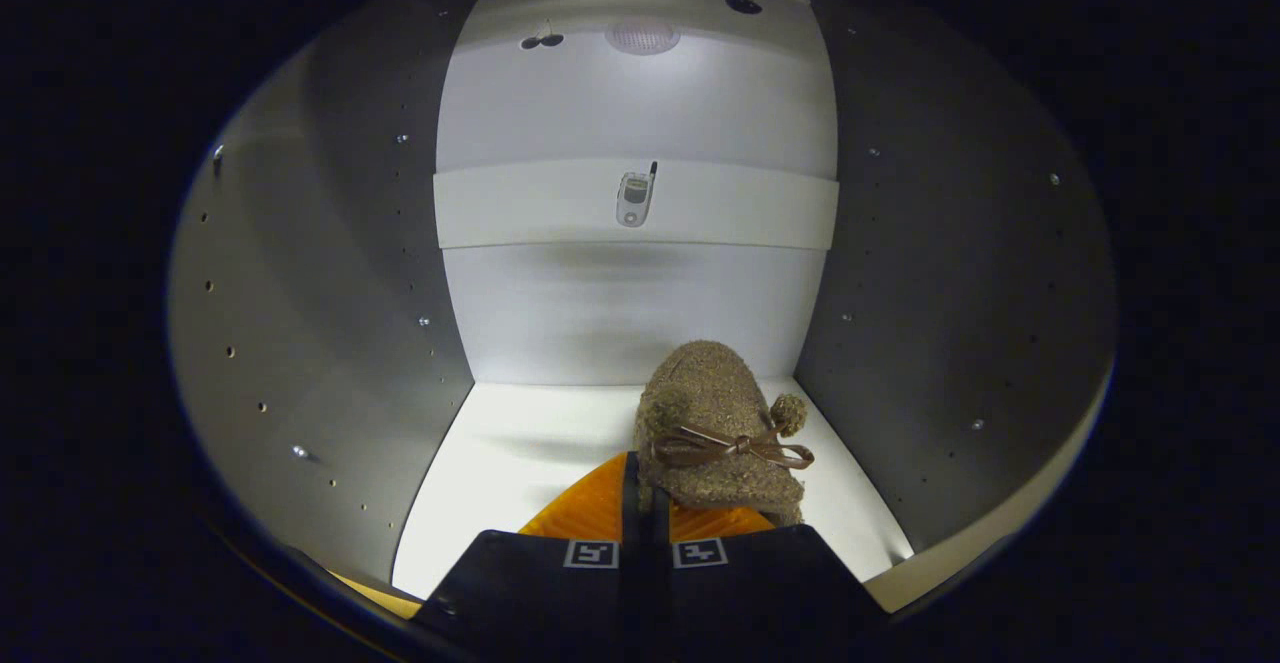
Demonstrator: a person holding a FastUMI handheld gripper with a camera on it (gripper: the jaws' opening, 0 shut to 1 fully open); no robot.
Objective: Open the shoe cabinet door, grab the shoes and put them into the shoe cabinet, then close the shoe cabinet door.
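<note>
Both orange fingers of the gripper sit nearly closed, pinching the heel rim of the brown slipper. Slipper rests on the white cabinet floor, toe toward the back wall, nearer the right side panel. Bare floor to its left; shelf overhead carries a small phone.

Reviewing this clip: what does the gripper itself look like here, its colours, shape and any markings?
The gripper has a wide black body with two small square black-and-white markers side by side near its front edge. Its two fingers are bright orange with a ribbed surface, fanning out from a dark narrow centre line. No cables or sleeve are visible.
</note>
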